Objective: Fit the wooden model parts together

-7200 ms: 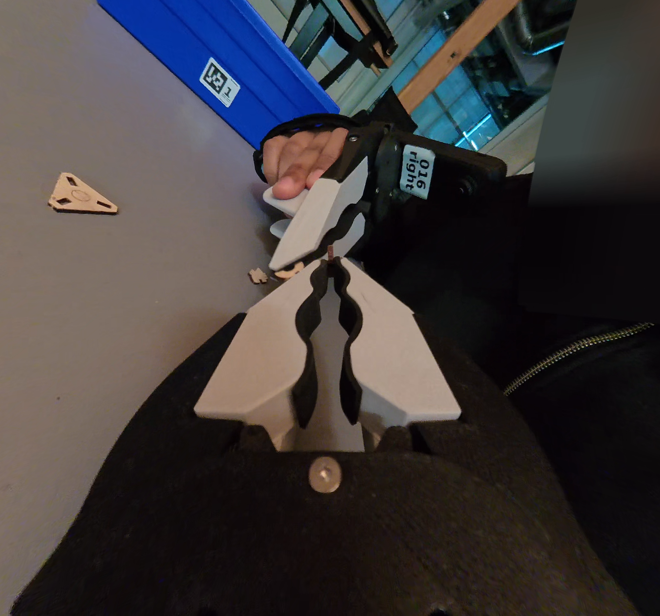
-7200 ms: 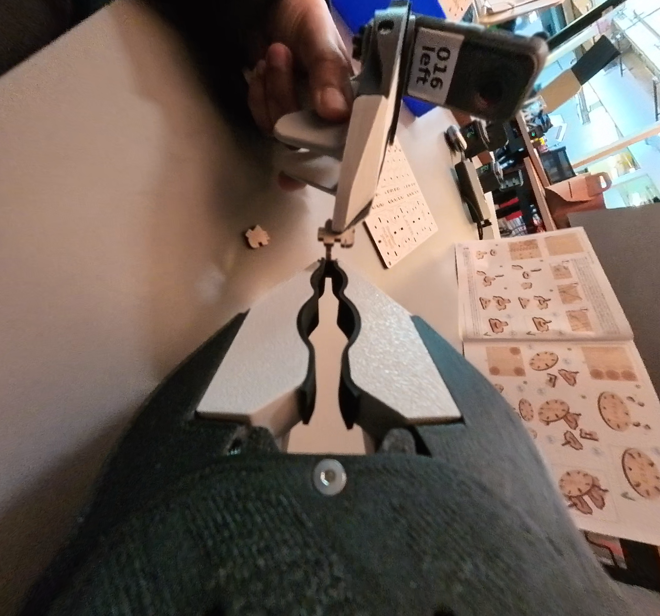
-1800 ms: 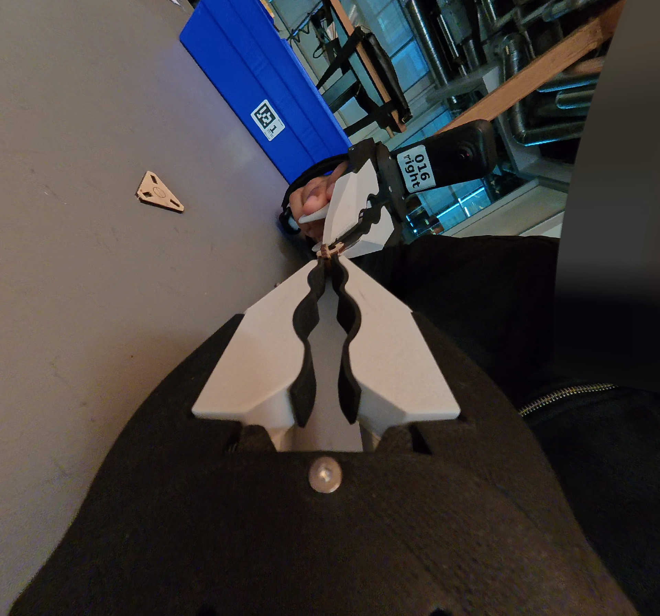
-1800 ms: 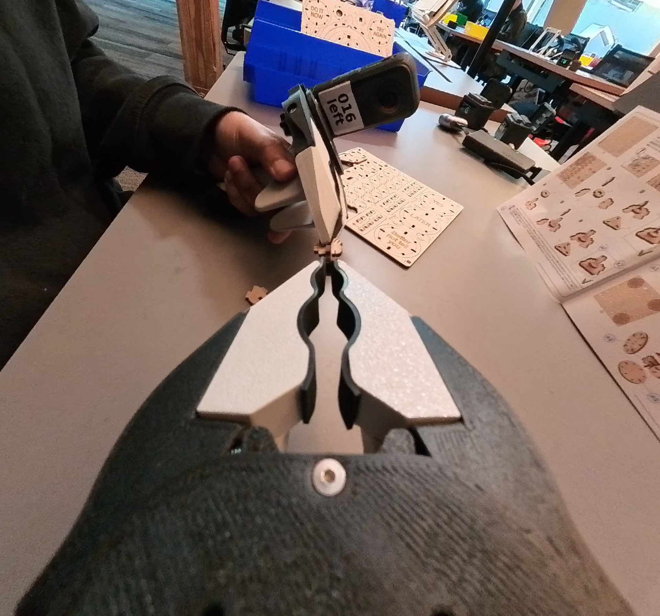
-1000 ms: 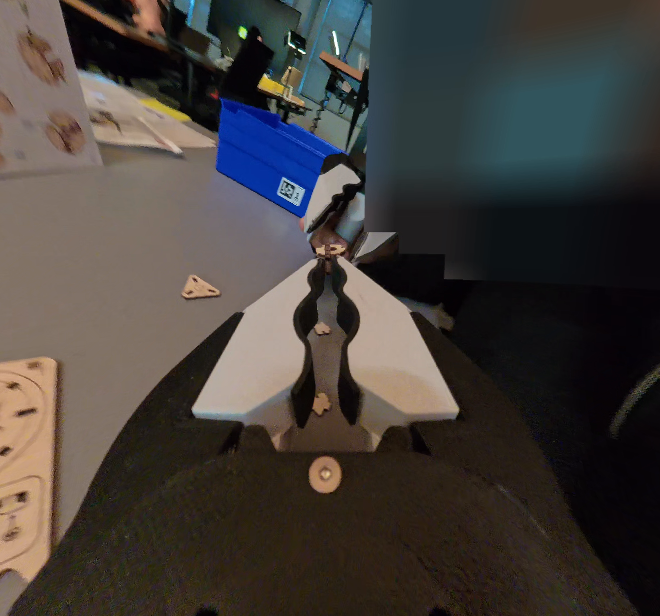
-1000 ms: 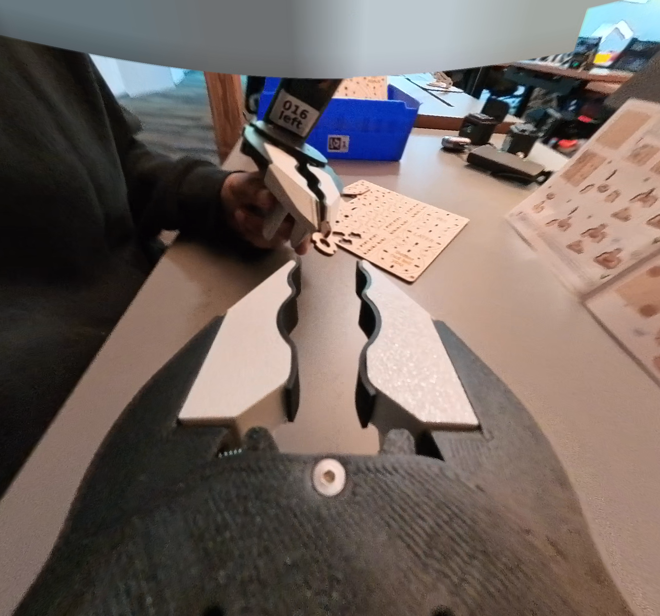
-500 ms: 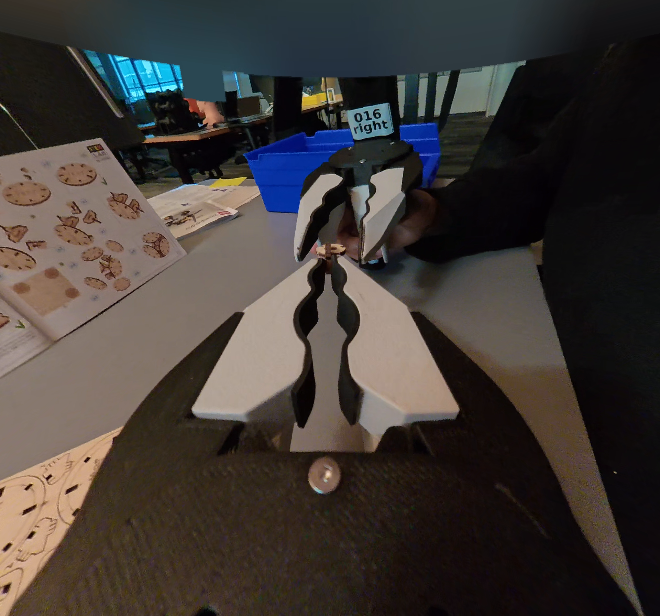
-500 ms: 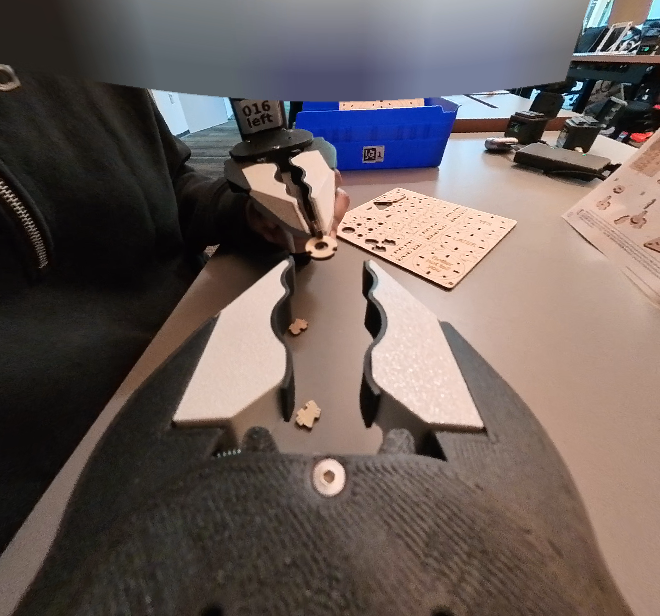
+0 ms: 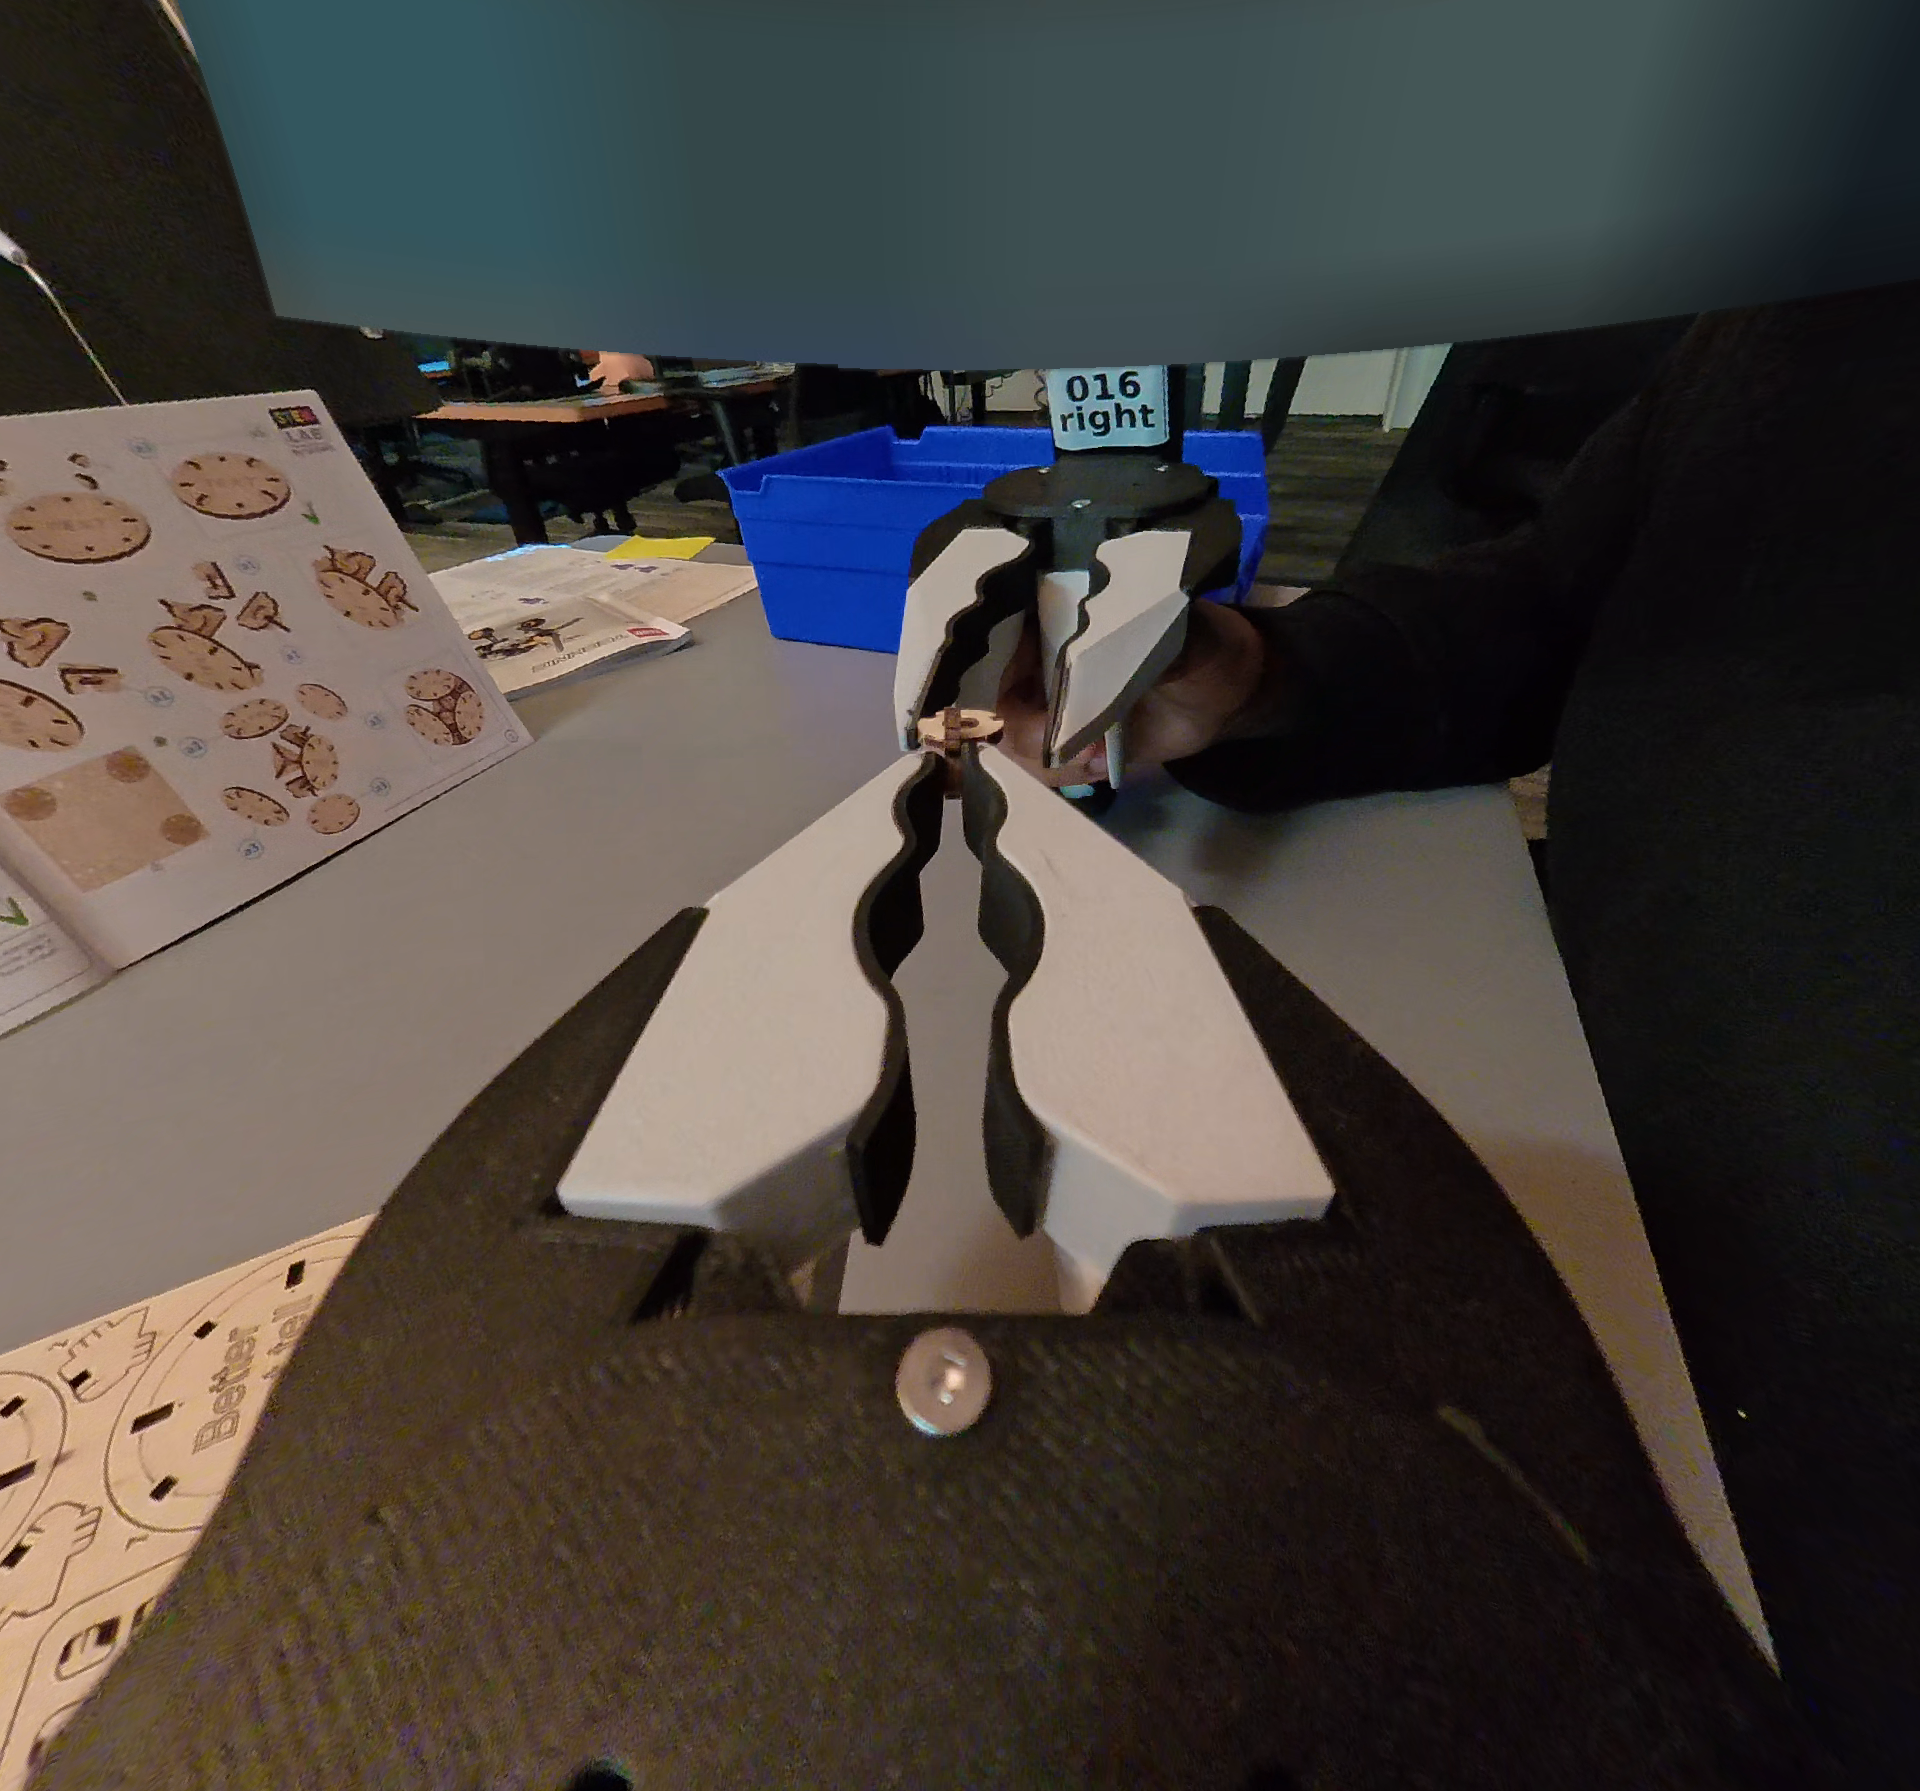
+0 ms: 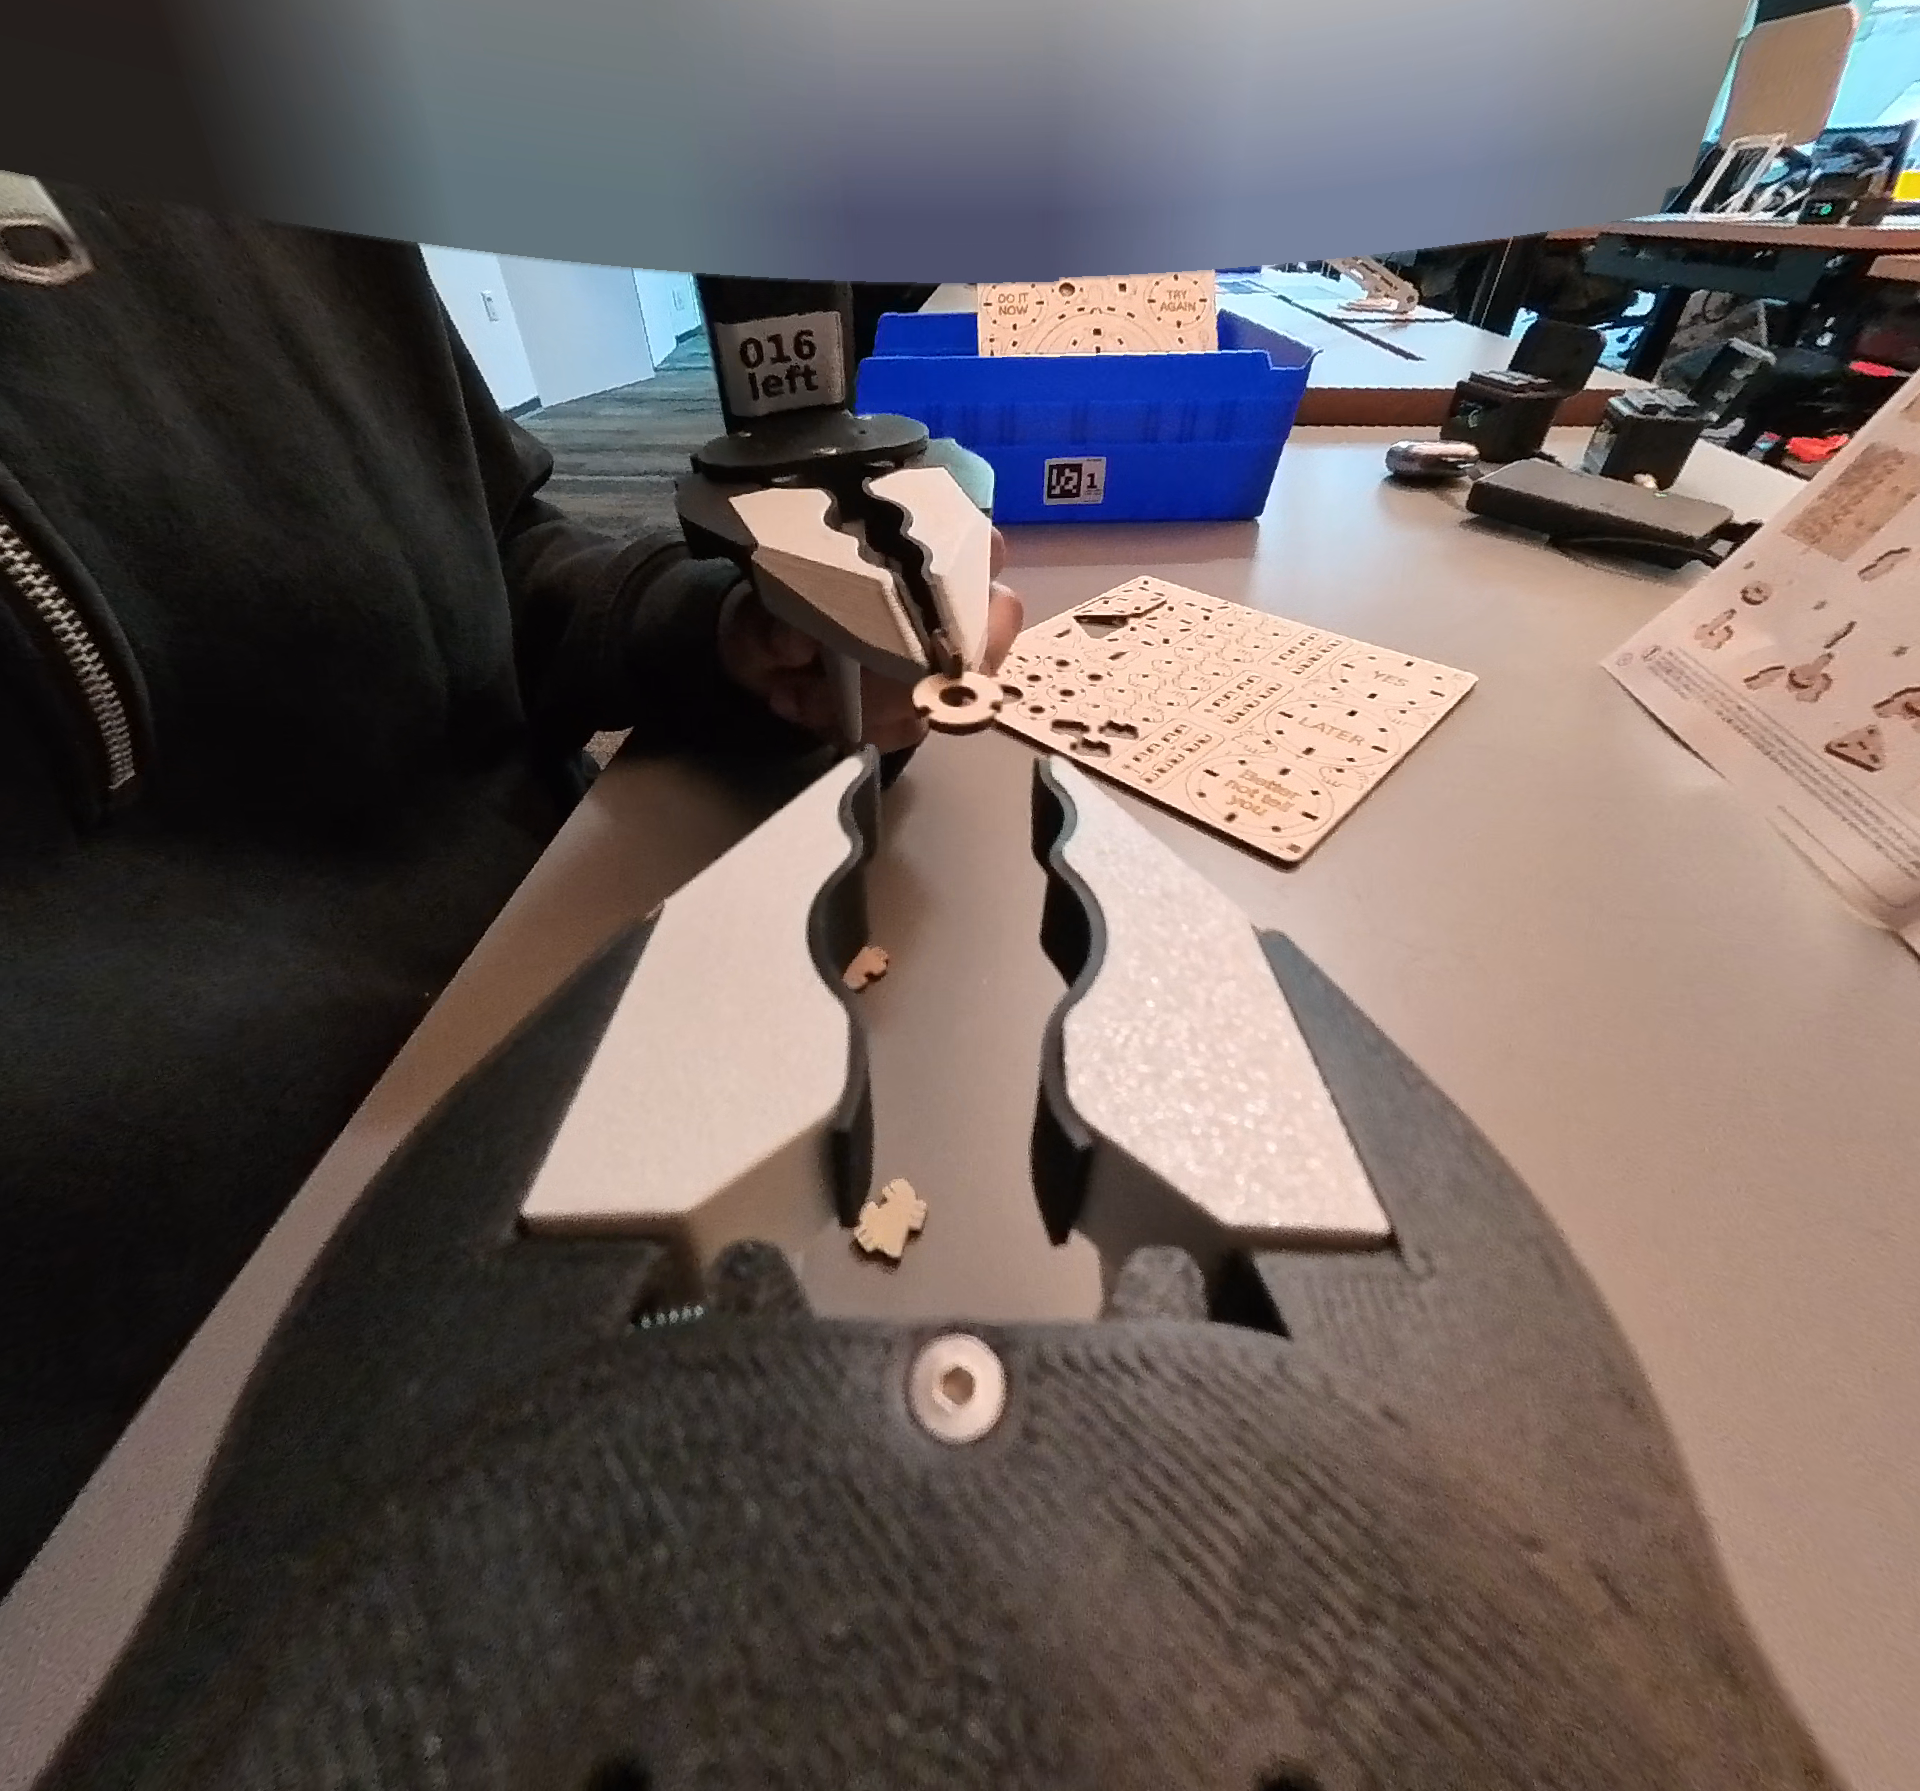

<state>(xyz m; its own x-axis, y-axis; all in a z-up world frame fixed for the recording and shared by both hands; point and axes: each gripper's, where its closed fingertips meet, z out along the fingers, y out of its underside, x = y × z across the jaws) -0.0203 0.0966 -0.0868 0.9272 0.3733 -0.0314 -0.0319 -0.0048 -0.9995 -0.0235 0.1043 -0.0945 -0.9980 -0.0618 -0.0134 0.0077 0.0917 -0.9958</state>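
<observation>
Left view: left gripper (image 9: 948,773) clamped on peg of small wooden gear (image 9: 961,727), perhaps brushing right gripper's (image 9: 987,733) fingertip. Right view: right gripper (image 10: 956,785) gaping, bare, gear (image 10: 961,699) just beyond; sheet (image 10: 1236,718) on table (image 10: 1558,1066).

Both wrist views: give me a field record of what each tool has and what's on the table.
left tool: shut on a small wooden post carrying a notched wooden disc, held above the table
right tool: open, nothing between its fingers
table: grey
punched wooden sheet: flat, beyond the right tool
loose wooden bits: two, on the table under the right tool
blue bin: at the far edge
instruction sheets: propped beside the left tool
</observation>
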